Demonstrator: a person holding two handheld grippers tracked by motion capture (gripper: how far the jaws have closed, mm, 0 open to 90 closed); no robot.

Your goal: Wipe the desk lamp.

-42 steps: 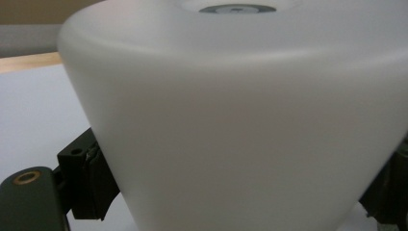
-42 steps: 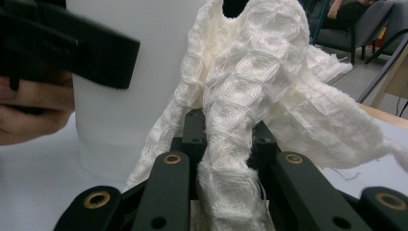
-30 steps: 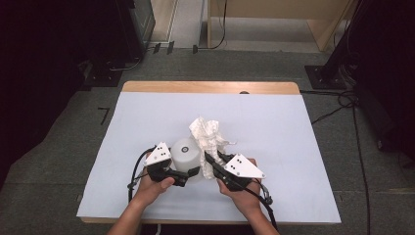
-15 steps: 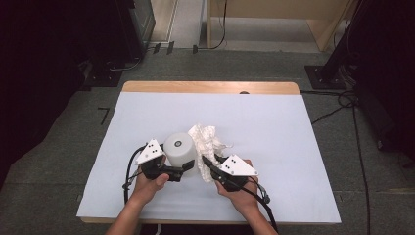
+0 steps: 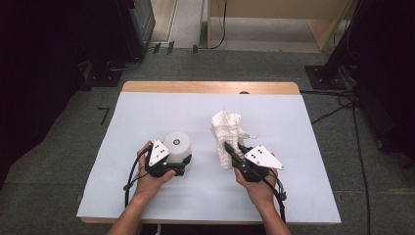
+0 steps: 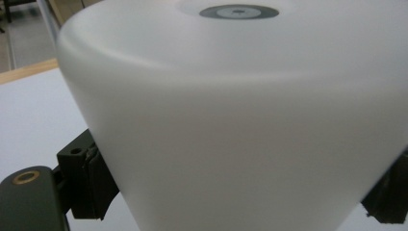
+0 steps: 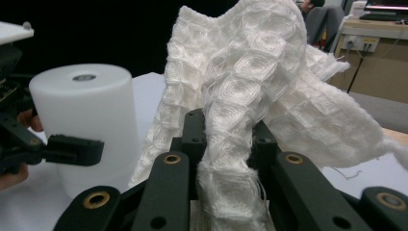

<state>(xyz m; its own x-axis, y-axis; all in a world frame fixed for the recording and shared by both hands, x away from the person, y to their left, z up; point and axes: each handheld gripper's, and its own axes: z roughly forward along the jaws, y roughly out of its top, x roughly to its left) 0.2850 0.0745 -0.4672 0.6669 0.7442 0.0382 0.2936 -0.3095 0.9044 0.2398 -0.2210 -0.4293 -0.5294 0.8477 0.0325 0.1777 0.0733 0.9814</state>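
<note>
A white cylinder (image 5: 177, 144) with a small grey disc on top stands on the white-covered table (image 5: 147, 112), left of centre. My left gripper (image 5: 185, 164) is shut on its lower part, one jaw on each side. In the left gripper view the cylinder (image 6: 240, 120) fills the space between the jaws of my left gripper (image 6: 240, 192), with the pads (image 6: 94, 178) against its wall. A crumpled white waffle-weave cloth (image 5: 226, 129) rises from my right gripper (image 5: 228, 148), which is shut on its lower part. The cloth (image 7: 250, 62) stands up from the right gripper (image 7: 226, 132), beside the cylinder (image 7: 86, 115).
A wooden strip (image 5: 210, 87) edges the far side of the table. Beyond it is grey floor with cables (image 5: 342, 100) and dark equipment stands. The cloth's loose end (image 7: 385, 149) hangs toward the table surface.
My right gripper has carried the cloth to the right, away from the cylinder, so a gap has appeared between them. The left gripper and cylinder have shifted slightly.
</note>
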